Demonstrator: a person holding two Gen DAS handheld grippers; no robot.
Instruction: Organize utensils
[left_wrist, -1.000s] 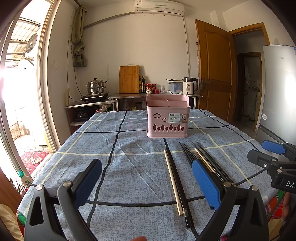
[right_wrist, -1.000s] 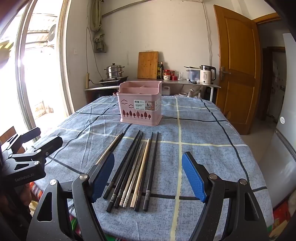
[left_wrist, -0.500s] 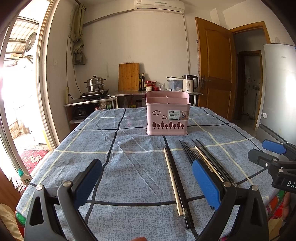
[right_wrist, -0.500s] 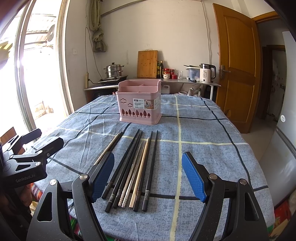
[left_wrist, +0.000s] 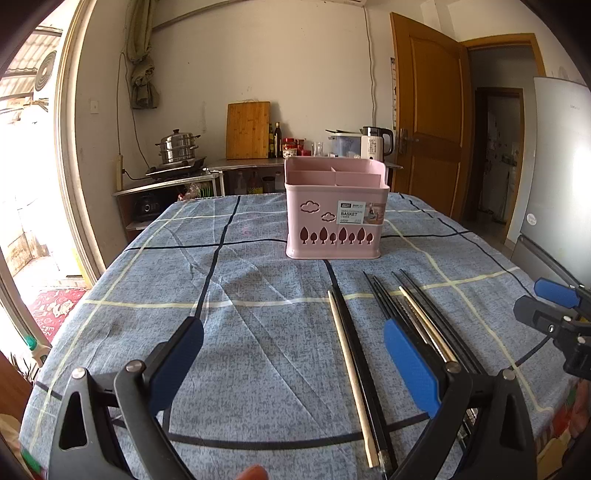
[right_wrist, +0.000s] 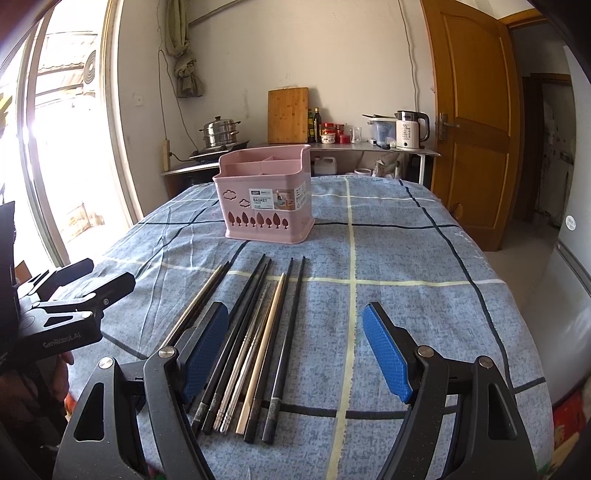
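A pink basket (left_wrist: 334, 214) (right_wrist: 266, 199) with dividers stands upright on the blue checked tablecloth (left_wrist: 258, 332). In front of it lie several chopsticks (right_wrist: 255, 328) side by side, black, silver and pale wood, tips toward the basket. A separate wooden and black pair (left_wrist: 354, 373) lies a little left of the main bunch (left_wrist: 417, 314). My left gripper (left_wrist: 295, 354) hovers open over the cloth near the pair. Over the near ends of the bunch my right gripper (right_wrist: 295, 343) is open, its left pad (right_wrist: 203, 347) above the black sticks. Both hold nothing.
Behind the table a counter (right_wrist: 332, 147) carries a steamer pot (left_wrist: 177, 146), cutting board (left_wrist: 247, 129), bottles and a kettle (right_wrist: 408, 129). A wooden door (right_wrist: 472, 110) and a fridge (left_wrist: 561, 166) stand to the right. The table edge (right_wrist: 517, 295) drops off on the right.
Both grippers have edged forward and lower toward the table; the basket and chopsticks look larger. The chopsticks have not moved and both grippers stay open.
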